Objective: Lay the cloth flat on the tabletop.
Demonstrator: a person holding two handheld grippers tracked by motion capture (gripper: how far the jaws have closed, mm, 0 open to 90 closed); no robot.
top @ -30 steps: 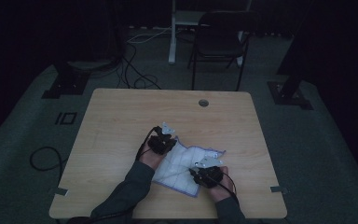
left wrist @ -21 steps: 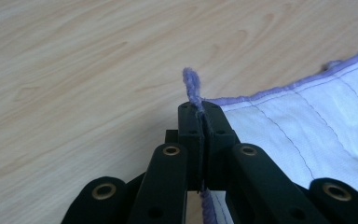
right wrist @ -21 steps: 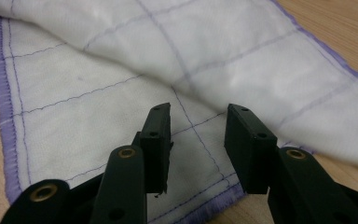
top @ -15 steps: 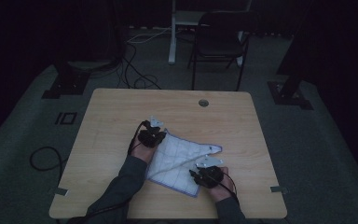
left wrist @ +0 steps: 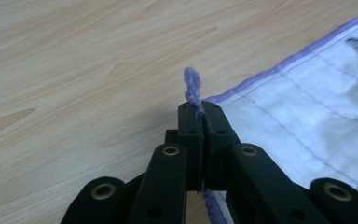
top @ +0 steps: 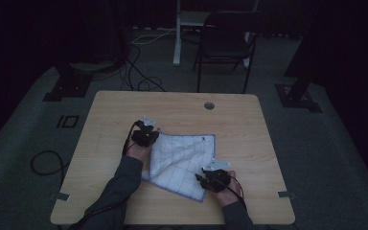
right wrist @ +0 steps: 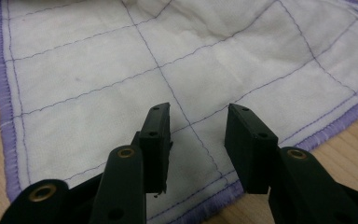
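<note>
One cloth (top: 182, 160) lies near the table's (top: 268, 143) near edge, long axis apparently diagonal. The left gripper (left wrist: 199, 109), jaws pressed together, pinches its purple hem (left wrist: 192, 84) at the cloth's left corner. The right gripper (right wrist: 198, 133), jaws spread, hovers above the near corner.

A wooden table (top: 182, 108) has a round hole (top: 209, 105) near its far edge. Beyond it stands a dark chair (top: 225, 45). Cables (top: 139, 72) trail across the grey floor (top: 316, 143).
</note>
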